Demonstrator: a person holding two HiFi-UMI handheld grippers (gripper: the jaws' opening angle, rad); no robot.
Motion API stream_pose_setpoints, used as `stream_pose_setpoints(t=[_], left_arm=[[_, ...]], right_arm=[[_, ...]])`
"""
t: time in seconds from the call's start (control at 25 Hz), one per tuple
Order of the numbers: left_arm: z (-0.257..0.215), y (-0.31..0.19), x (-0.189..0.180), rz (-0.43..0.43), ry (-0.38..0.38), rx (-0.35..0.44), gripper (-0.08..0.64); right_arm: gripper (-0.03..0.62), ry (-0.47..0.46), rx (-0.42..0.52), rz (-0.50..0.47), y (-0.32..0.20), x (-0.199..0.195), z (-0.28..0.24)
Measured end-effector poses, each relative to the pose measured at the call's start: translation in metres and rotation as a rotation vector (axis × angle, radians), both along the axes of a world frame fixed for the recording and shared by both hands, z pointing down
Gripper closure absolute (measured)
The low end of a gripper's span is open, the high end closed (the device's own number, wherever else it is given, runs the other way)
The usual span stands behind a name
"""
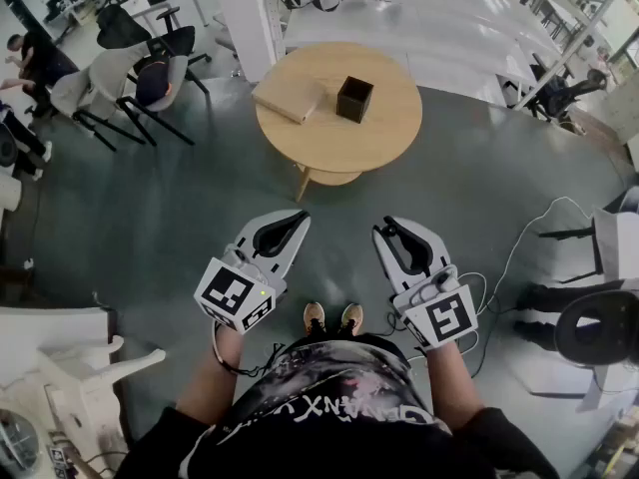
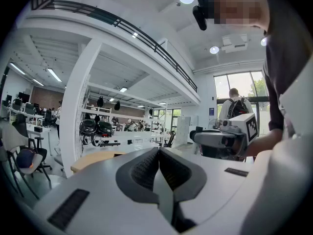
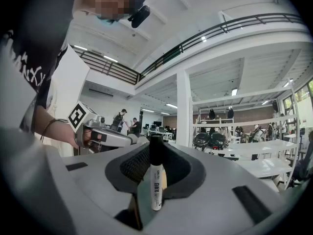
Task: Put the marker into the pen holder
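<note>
A marker with a white body and black cap stands upright between the jaws of my right gripper, which is shut on it. In the head view the right gripper is held low, in front of the person's body. The left gripper hangs beside it, and its jaws meet with nothing between them. The black square pen holder stands on a round wooden table, well ahead of both grippers.
A flat wooden box lies on the table left of the pen holder. Office chairs stand at the far left, a dark chair at the right. A white cable runs over the grey floor. A white pillar rises behind the table.
</note>
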State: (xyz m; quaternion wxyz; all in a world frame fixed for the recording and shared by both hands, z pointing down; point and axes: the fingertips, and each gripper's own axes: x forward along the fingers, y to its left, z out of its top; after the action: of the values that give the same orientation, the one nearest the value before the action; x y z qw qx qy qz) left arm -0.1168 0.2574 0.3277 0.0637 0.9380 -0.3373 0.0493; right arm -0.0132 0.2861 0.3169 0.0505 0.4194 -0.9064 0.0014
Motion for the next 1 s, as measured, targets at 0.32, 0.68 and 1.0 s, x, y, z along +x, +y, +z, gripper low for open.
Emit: stream_pose_setpoints(t=[0.32, 0.68, 1.0], left_arm=[[0.0, 0.004, -0.001, 0.001, 0.001, 0.002, 0.538], [0.003, 0.009, -0.002, 0.001, -0.004, -0.002, 0.538], [-0.001, 0.011, 0.007, 0.01, -0.007, 0.004, 0.538]], right_arm=[[0.517, 0.002, 0.0, 0.0, 0.004, -0.001, 0.001], [0.517, -0.044, -0.011, -0.016, 0.011, -0.002, 0.0], [0.516, -0.045, -0.013, -0.009, 0.012, 0.004, -0.001]])
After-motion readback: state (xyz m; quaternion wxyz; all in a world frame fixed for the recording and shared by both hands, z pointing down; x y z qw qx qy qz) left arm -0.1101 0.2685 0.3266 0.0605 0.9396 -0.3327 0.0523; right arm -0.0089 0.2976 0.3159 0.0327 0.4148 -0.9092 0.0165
